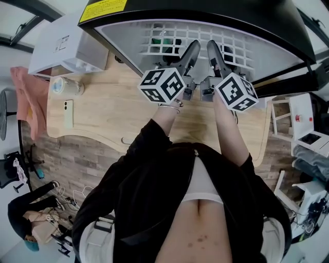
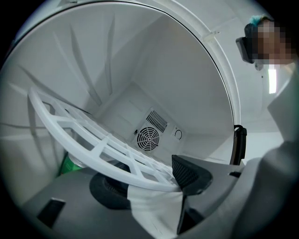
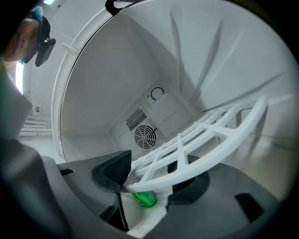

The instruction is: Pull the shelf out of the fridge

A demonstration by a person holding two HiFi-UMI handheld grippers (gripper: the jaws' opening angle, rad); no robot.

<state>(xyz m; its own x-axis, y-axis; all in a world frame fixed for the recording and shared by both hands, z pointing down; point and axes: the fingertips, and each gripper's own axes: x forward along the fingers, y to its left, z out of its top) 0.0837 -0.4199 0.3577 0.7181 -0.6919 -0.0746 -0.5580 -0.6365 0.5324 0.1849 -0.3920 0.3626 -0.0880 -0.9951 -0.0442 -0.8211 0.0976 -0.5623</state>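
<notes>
Gripping the front rail at two points side by side presumably keeps the pull even: the left gripper (image 1: 191, 51) and right gripper (image 1: 215, 51) each have their jaws closed tight on the shelf (image 1: 154, 38). The shelf is a white plastic grid with a curved front rail. It sits inside the fridge (image 1: 205, 10) on the tabletop (image 1: 103, 113), with a green can (image 3: 145, 198) beneath it.

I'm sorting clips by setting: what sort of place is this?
Likely an office or workroom, not a kitchen: the small black fridge shares a light wooden desk with a pale green phone and a clear plastic cup. The left gripper and right gripper clamp its white plastic grid shelf.
</notes>
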